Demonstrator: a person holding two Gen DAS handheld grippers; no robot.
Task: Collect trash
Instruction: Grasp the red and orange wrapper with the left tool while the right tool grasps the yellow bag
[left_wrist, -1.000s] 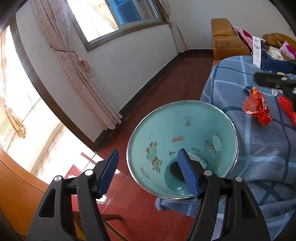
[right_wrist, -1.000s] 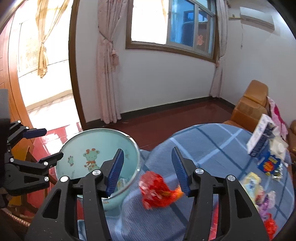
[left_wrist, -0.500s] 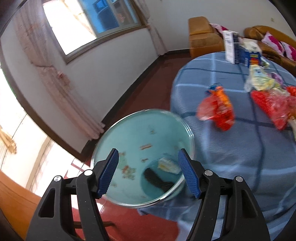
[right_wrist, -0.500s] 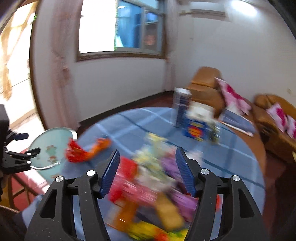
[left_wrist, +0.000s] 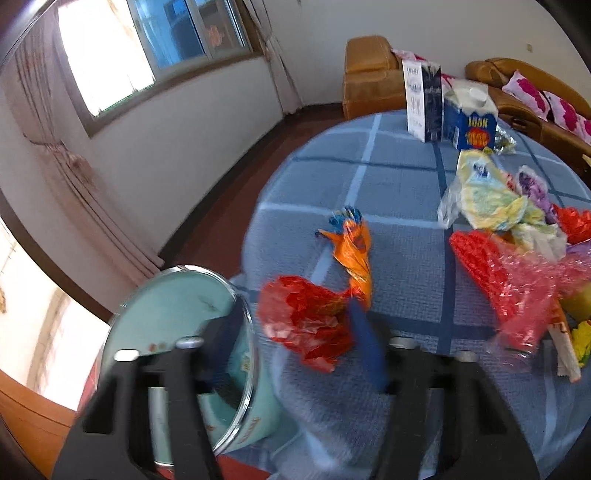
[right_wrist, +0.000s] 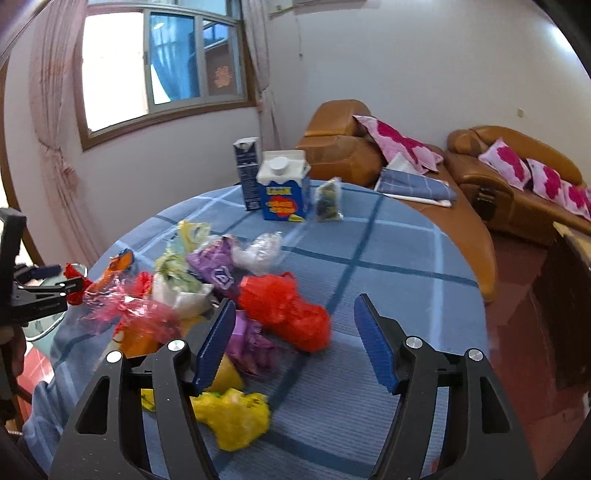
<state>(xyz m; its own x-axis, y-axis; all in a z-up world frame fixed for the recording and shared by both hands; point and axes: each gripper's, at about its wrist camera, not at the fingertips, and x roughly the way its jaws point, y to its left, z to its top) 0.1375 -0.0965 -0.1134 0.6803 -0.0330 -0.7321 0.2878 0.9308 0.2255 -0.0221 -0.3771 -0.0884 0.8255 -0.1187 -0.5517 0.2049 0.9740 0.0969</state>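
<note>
The left gripper (left_wrist: 295, 332) has its jaws just closing around the red-orange wrapper (left_wrist: 314, 317).

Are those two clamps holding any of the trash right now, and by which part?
Right hand-held gripper: open, holding nothing. Left hand-held gripper has just been closing on the red wrapper, mid-body; too blurred to confirm a grip.

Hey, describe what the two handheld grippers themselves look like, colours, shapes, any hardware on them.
Both look alike: the right gripper has two matte black angular arms with cut-out slots, round silver bolts at the pivots, and blue ribbed pads on its fingers. The left gripper shows the same black frame, silver bolts and blue pads, though blurred. No cables or markings show.
</note>
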